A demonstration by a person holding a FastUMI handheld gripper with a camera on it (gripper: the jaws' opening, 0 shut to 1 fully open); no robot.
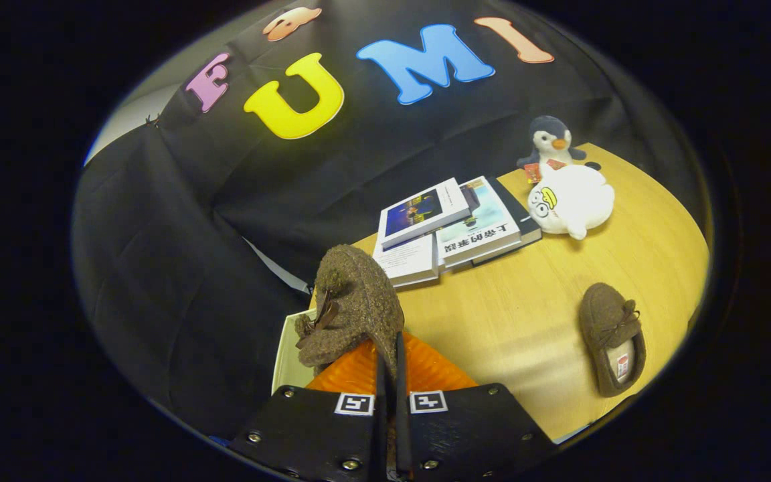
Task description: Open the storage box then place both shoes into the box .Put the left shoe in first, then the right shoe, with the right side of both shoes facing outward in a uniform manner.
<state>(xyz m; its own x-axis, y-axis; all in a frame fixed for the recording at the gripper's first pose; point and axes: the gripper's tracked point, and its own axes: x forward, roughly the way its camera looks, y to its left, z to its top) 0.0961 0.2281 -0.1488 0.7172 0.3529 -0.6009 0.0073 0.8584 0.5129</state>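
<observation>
Gripper view: tongs (391,365) clamp brown shoe (352,301) above box (290,351).

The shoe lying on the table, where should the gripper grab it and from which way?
Probably the side wall at the heel opening of the shoe on the table, coming down from above. It lies sole down, opening up, so one finger can slip inside and one outside. The gripper is now shut on the other shoe over the box.

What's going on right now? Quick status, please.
Tongs shut on one brown shoe, lifted above the open box. Second shoe on table. Nothing blocking.
</observation>
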